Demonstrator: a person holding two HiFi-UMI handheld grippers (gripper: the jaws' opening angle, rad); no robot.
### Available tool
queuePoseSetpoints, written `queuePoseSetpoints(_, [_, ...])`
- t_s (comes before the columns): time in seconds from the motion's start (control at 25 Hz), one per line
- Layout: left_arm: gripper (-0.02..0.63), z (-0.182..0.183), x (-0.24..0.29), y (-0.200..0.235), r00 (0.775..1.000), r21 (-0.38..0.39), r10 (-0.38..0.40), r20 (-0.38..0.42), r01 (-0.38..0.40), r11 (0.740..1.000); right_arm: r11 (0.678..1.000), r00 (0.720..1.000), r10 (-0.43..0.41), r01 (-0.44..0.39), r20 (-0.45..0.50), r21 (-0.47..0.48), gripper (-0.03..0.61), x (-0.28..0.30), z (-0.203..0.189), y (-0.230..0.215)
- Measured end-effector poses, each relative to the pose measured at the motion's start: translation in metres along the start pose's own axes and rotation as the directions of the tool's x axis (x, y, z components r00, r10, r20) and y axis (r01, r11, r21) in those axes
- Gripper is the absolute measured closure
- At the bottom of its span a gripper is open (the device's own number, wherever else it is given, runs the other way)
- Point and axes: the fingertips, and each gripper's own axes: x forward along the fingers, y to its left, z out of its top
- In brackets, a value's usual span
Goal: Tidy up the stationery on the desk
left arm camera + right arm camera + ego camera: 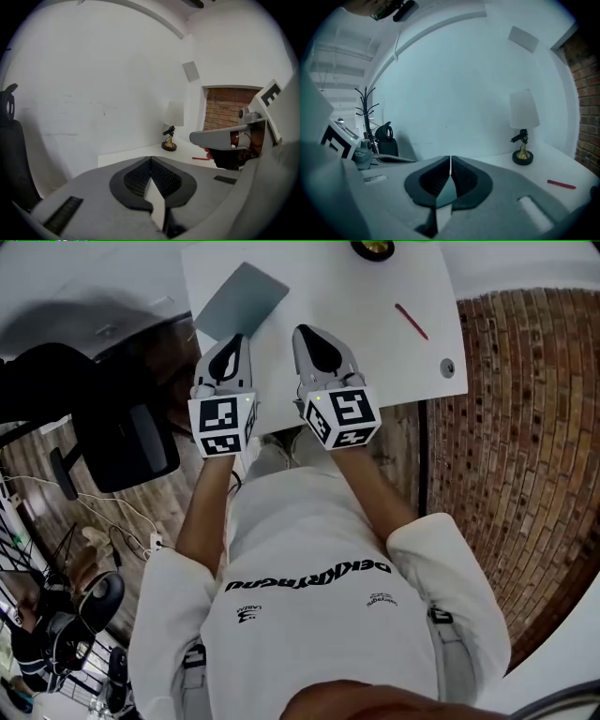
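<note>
1. Right, both tools are side by side over the near edge of the white desk (356, 362), with the left gripper (234, 345) and the right gripper (311, 338) both nosing toward the far wall.
2. Each pair of jaws is pressed together with nothing between the pads. Both sides are empty-handed, so no pickup looks to be under way.
3. The stationery is scattered. A grey notebook (242, 299) lies askew at the far left of the desk, just beyond the left gripper's tip. A red pen (411, 322) lies on a slant out to the right, well apart from the notebook.
4. A lamp (523, 126) stands at the far edge against the wall. It looks well clear of both items.
5. Why this pose? The tools are paired and tipped slightly down, which reads as a lining-up stance. The left sits nearest the notebook and the right is on the pen's side, so I'd guess one item each.
6. The black chair (112, 418) is off to the left, leaving the person room at the desk.
7. Next, the jaws must part before anything can be taken. The thin pen lying flat will likely need the pads brought down across it. The notebook offers only an edge to pinch and could slide.
</note>
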Motion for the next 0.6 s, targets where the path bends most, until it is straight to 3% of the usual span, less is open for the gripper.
queuePoseSetpoints(0.32, [0.606,-0.014,0.061,0.028,0.994,0.034,-0.011,-0.109,0.015,0.999,0.996,0.993,0.014,-0.003,-0.118,0.093,0.549,0.052,-0.046,-0.02])
queuePoseSetpoints(0.6, [0.526,-0.039,0.102,0.061,0.976,0.032,-0.041,-0.216,0.049,0.998,0.973,0.977,-0.021,0.069,-0.214,0.219,0.486,0.089,-0.092,-0.037])
